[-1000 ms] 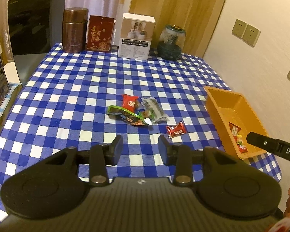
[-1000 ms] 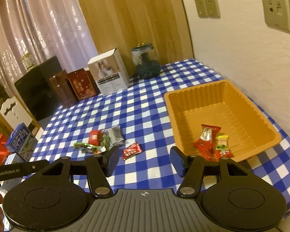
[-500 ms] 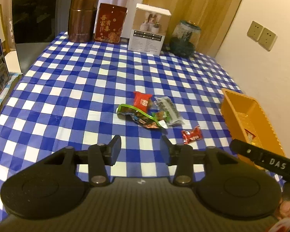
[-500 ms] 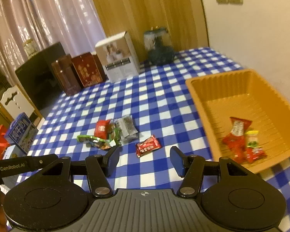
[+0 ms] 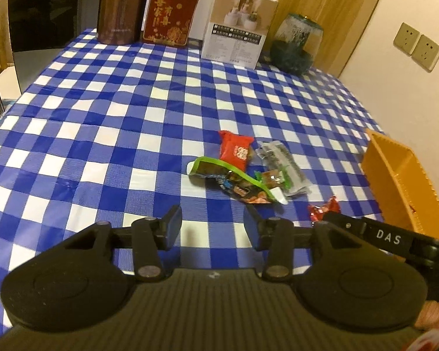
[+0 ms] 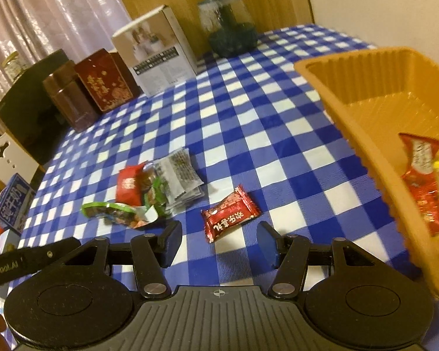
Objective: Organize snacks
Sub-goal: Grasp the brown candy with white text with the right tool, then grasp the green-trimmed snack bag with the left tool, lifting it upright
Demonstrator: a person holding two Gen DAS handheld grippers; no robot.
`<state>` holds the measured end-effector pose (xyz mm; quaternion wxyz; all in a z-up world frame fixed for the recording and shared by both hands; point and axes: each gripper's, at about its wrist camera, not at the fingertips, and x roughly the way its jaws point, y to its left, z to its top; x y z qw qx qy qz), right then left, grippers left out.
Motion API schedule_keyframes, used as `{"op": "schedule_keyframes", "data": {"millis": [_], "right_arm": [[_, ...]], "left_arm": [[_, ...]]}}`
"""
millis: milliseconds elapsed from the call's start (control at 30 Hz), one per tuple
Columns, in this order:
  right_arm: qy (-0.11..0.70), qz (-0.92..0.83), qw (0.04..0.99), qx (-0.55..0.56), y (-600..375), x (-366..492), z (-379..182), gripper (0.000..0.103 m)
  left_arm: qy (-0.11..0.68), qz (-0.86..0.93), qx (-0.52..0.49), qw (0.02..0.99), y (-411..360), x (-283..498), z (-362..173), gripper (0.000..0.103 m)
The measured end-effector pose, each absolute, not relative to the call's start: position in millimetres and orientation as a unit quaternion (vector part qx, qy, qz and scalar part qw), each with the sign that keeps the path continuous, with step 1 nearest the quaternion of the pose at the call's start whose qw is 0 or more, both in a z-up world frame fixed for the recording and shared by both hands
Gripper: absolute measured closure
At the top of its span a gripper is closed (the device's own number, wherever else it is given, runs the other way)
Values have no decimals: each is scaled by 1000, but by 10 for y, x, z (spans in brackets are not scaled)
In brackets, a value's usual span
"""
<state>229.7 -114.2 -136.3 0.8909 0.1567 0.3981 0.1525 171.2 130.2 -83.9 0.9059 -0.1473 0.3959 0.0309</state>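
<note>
A small red candy packet (image 6: 230, 213) lies alone on the blue checked cloth, just ahead of my open, empty right gripper (image 6: 218, 244); it also shows in the left wrist view (image 5: 323, 210). A pile of snacks lies to its left: a red packet (image 5: 236, 151) (image 6: 128, 185), a green-edged wrapper (image 5: 237, 180) (image 6: 117, 215) and a clear grey packet (image 5: 282, 165) (image 6: 180, 172). The orange tray (image 6: 363, 143) (image 5: 401, 187) at the right holds several red and yellow packets (image 6: 424, 181). My left gripper (image 5: 212, 223) is open and empty, short of the pile.
At the table's far edge stand a brown canister (image 5: 118, 14), a red tin (image 5: 169, 11), a white box (image 5: 240, 26) and a glass jar (image 5: 295, 45). A blue carton (image 6: 11, 204) sits off the table's left side. A wall runs behind the tray.
Both grippers have moved forward and lower toward the snacks. The right one has swung left from over the tray toward the lone red packet. Both stayed open.
</note>
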Motion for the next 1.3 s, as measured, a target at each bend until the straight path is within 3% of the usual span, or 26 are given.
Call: {"op": "schedule_keyframes", "data": {"millis": [400,667,1100,1300], "right_arm": [[379,152,908,92,-876,2542,-1402,47],[358,161,920,-13,-743,2478,-1483,77],[356,155,921,27,-1013,2432,-1376,78],[356,147,922,35,-1108,2394,-1358,78]], "left_arm": [[400,32,-165,901,1388,1792,-1030,56],[404,31,-168,899,1354,1816,-1078,54],[388,14,-249,887,1323,2067,-1132,52],[386,27,-256,886,1269,2244,-1184,57]]}}
